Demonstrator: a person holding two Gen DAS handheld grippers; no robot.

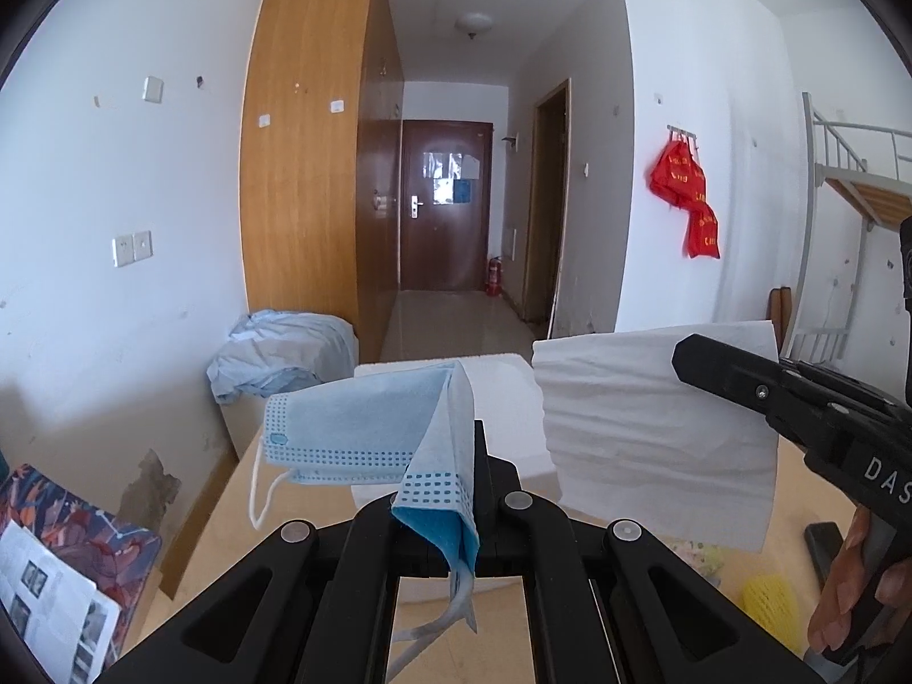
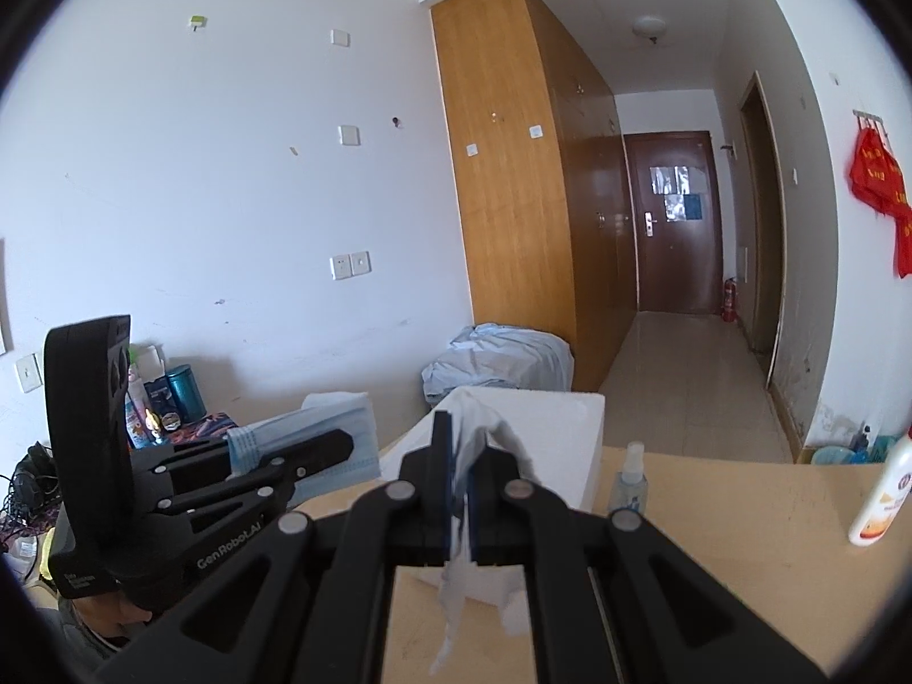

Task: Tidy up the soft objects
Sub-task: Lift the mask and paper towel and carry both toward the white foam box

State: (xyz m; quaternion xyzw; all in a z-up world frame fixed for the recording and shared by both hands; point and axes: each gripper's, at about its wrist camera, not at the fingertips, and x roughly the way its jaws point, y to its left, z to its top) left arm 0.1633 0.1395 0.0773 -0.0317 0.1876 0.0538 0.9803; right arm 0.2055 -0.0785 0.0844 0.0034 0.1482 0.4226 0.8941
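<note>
Left wrist – pleated blue face mask, folded – white tissue beside

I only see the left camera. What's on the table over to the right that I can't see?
Observer: A small clear spray bottle stands there on the table.
Child: Anything else?
Observer: A white bottle with an orange label stands near the right edge.
Child: Is the right gripper really holding the tissue?
Observer: Yes, the right gripper has its jaws shut on the tissue.
</note>
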